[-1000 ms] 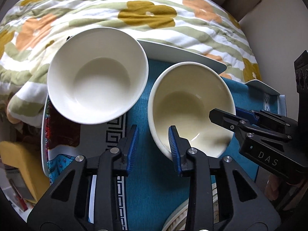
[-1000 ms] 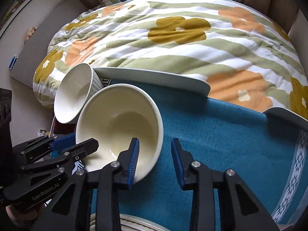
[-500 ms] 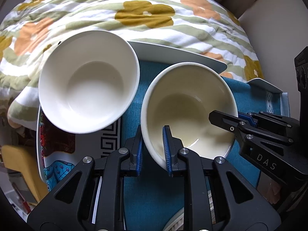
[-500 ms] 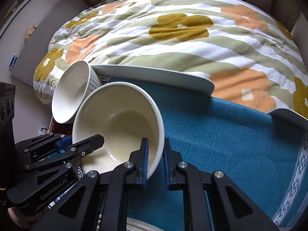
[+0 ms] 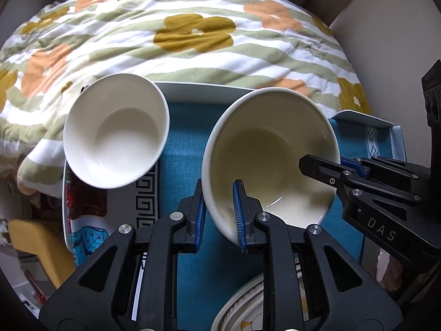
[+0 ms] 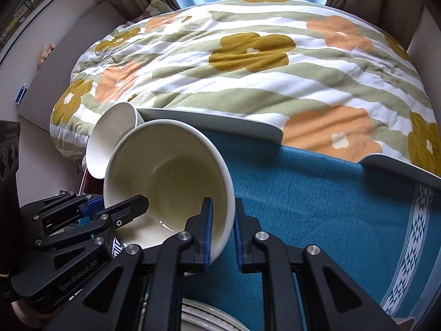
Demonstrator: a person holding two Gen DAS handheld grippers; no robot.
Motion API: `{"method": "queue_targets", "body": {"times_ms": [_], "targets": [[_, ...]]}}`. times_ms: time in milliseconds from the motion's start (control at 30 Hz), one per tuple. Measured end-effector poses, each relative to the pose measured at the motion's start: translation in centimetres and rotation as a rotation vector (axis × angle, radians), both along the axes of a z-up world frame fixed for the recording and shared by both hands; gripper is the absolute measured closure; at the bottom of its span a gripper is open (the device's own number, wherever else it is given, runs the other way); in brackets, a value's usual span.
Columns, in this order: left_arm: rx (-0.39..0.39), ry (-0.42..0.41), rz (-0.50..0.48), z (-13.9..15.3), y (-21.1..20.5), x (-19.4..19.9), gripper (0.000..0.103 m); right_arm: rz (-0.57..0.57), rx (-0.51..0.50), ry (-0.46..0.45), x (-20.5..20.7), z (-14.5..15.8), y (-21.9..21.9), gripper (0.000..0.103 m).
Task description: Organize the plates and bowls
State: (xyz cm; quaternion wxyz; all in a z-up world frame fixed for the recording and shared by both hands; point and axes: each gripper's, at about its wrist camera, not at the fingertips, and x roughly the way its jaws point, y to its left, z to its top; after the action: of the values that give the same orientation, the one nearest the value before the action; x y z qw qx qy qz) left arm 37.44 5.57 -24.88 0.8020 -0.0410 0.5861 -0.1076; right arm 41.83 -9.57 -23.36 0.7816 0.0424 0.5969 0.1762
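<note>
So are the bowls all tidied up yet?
Not yet. Nothing looks stacked so far. Both the left gripper and the right gripper are clamped on opposite rims of the cream bowl, which is tilted. The white bowl and the patterned plates near the cameras are left to sort.

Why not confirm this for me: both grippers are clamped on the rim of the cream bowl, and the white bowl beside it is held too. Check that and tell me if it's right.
One thing is wrong: the white bowl is not held. The left wrist view shows it alone on the patterned tray, no fingers on it. The rest stands: left gripper and right gripper each clamp the cream bowl rim.
</note>
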Motion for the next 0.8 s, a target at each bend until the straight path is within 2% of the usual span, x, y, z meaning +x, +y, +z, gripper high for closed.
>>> {"method": "queue_targets", "body": {"times_ms": [367,800], "targets": [[0.002,-0.073,-0.029,6.1,-6.0,-5.2,0.087,0.002,-0.013,-0.078,-5.5,5.7,-6.0,0.09],[-0.019,-0.098,-0.107,7.6,-19.1,-13.8,0.087,-0.06,-0.053,-0.105,-13.5,7.8,-18.0,0.09]]}}
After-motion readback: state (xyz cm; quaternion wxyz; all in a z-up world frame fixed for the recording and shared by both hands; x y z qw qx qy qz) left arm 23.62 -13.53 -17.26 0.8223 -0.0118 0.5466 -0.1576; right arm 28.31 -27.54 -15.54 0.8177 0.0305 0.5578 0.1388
